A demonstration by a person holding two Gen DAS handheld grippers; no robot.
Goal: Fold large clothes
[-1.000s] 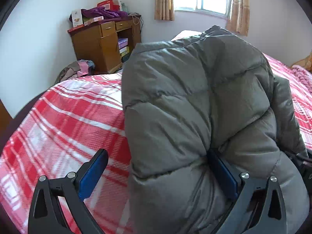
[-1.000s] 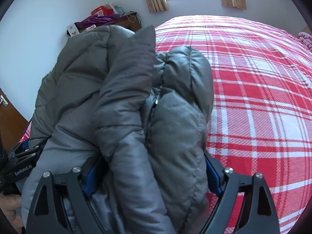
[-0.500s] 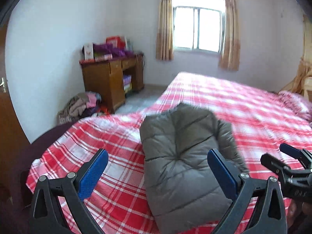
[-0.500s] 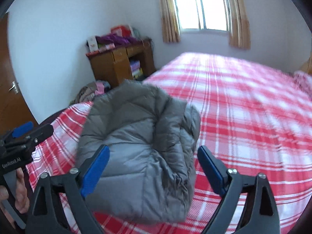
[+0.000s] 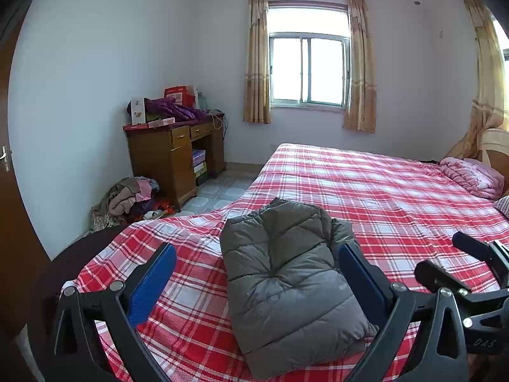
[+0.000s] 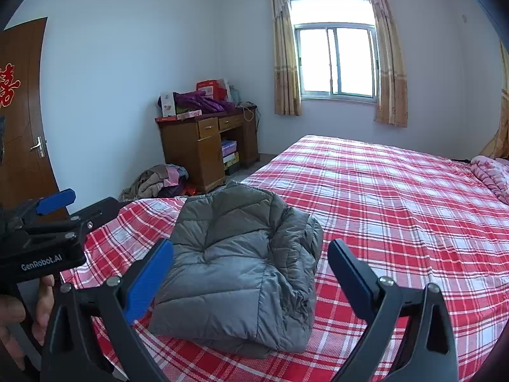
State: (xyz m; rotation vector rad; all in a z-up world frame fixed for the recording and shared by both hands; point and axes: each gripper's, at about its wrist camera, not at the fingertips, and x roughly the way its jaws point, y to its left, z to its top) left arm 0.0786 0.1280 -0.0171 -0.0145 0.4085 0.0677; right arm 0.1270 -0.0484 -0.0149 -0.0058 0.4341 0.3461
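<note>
Grey puffer jacket [image 5: 286, 283] lies folded on the plaid bed [image 5: 397, 197]; folding judged complete. Left claw [image 5: 257, 273] and right claw [image 6: 251, 270] both released, empty, jacket at 12 o'clock. Next: tuck the loose 3 o'clock edge.

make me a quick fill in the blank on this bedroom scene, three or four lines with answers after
1. The folded grey quilted puffer jacket lies on the red and white ____ bedspread.
2. Both the left tongs and the right tongs are ____, gripping nothing.
3. A heap of clothes sits on the ____ beside the brown wooden desk.
4. The window is flanked by beige ____.

Missing words: plaid; open; floor; curtains
</note>
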